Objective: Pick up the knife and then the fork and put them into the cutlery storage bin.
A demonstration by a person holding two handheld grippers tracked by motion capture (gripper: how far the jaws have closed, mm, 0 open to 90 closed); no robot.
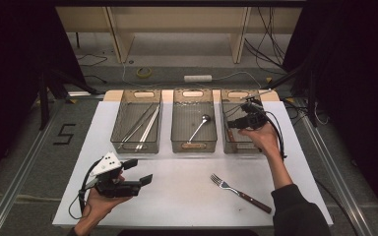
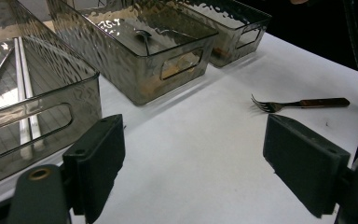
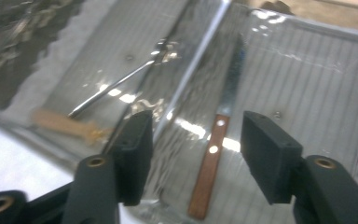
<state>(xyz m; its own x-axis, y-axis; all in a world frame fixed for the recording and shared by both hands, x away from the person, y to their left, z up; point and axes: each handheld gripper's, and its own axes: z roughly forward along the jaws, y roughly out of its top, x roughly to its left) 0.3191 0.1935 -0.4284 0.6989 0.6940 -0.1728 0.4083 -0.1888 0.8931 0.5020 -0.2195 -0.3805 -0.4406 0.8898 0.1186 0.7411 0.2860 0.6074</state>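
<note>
Three clear smoky bins stand in a row at the back of the white table. The left bin (image 1: 139,123) holds several metal sticks, the middle bin (image 1: 193,123) a spoon (image 1: 199,128) with a wooden handle. A knife (image 3: 216,140) with a wooden handle lies in the right bin (image 1: 236,142). My right gripper (image 1: 240,116) hovers open over that bin, the knife below its jaws. A fork (image 1: 240,191) with a wooden handle lies on the table at the front right. My left gripper (image 1: 139,172) is open and empty at the front left, pointing toward the fork (image 2: 298,102).
The table (image 1: 187,191) is covered by a white sheet. Cables, a roll of tape (image 1: 144,72) and a white power strip (image 1: 198,77) lie on the floor beyond it. Dark curtains and metal rails flank both sides.
</note>
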